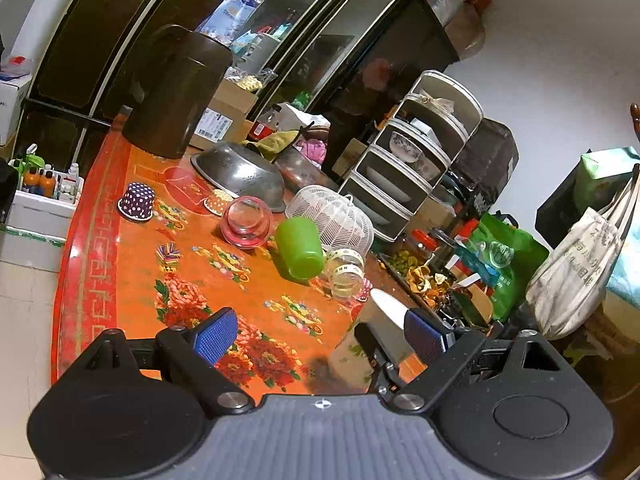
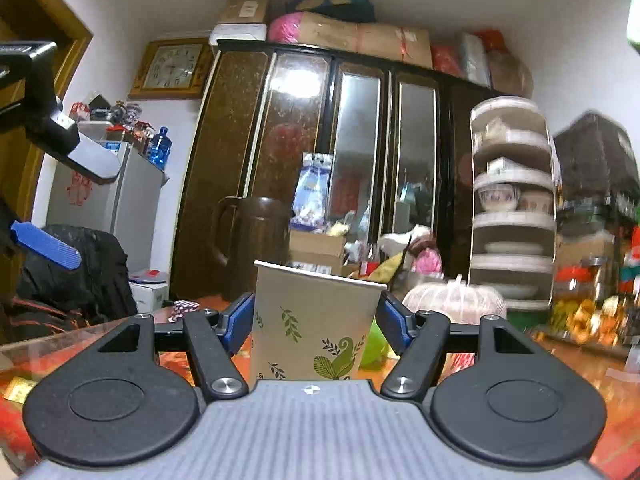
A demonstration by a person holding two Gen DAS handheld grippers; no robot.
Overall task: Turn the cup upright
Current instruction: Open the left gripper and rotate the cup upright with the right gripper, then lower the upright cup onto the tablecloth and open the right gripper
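A paper cup with green leaf prints [image 2: 310, 328] stands rim up between the blue pads of my right gripper [image 2: 316, 314], which is shut on it just above the red floral table. The same cup [image 1: 370, 340] shows in the left wrist view at the lower right, with a dark finger of the right gripper against its side. My left gripper [image 1: 320, 334] is open and empty, held above the table to the left of the cup. Its blue pad [image 2: 46, 246] shows at the left edge of the right wrist view.
On the table [image 1: 132, 264] lie a green plastic cup [image 1: 302, 248] on its side, a pink glass jar [image 1: 246, 222], a purple dotted cup [image 1: 137, 201], a steel colander [image 1: 240, 174], a white mesh cover [image 1: 336, 216] and a brown pitcher [image 1: 176, 88]. A dish rack [image 1: 420, 152] stands behind.
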